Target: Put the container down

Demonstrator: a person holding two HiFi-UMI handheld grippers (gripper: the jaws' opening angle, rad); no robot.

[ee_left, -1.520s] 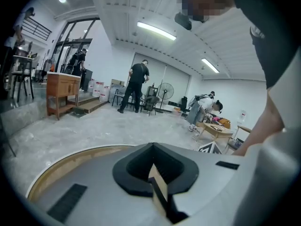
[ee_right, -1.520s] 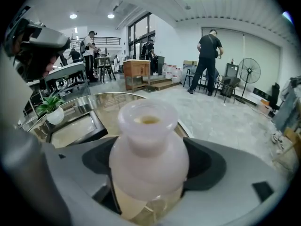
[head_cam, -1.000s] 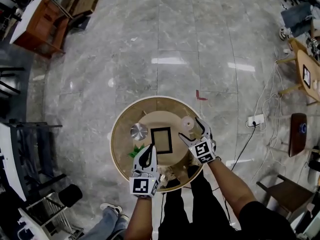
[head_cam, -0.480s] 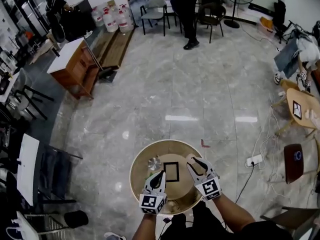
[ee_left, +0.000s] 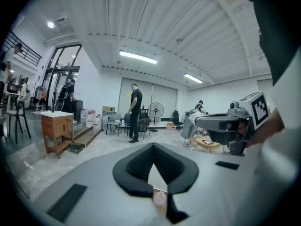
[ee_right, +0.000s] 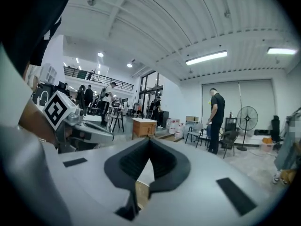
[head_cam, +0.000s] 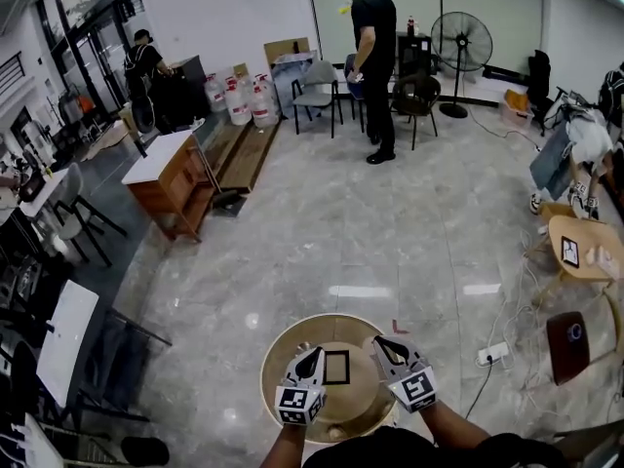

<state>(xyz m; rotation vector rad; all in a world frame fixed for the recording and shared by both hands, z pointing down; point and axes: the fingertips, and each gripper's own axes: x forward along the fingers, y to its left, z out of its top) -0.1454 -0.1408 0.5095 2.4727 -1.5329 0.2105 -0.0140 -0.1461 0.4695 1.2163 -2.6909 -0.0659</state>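
Note:
A round wooden table (head_cam: 278, 364) sits at the bottom of the head view, with a black square frame (head_cam: 336, 367) on its raised centre. Both grippers hover over it. My left gripper (head_cam: 310, 357) is shut with nothing in it. My right gripper (head_cam: 380, 342) is shut and empty too. A pale container (head_cam: 370, 345) seems to stand on the table right beside the right gripper's tips, mostly hidden. In the left gripper view a small pale pink round thing (ee_left: 160, 197) shows below the closed left gripper (ee_left: 153, 146). The right gripper (ee_right: 149, 140) points level at the room.
A person in black (head_cam: 373, 57) stands far off near chairs (head_cam: 317, 91) and a fan (head_cam: 461, 42). A wooden cabinet (head_cam: 175, 188) is at the left, water jugs (head_cam: 239, 100) behind it. A small table (head_cam: 585, 247), a stool (head_cam: 568, 344) and a power strip (head_cam: 492, 354) are at the right.
The head view has tilted up from the table to take in the room. My right gripper, open beside the pale container a second ago, has shut empty. Both grippers stay over the table.

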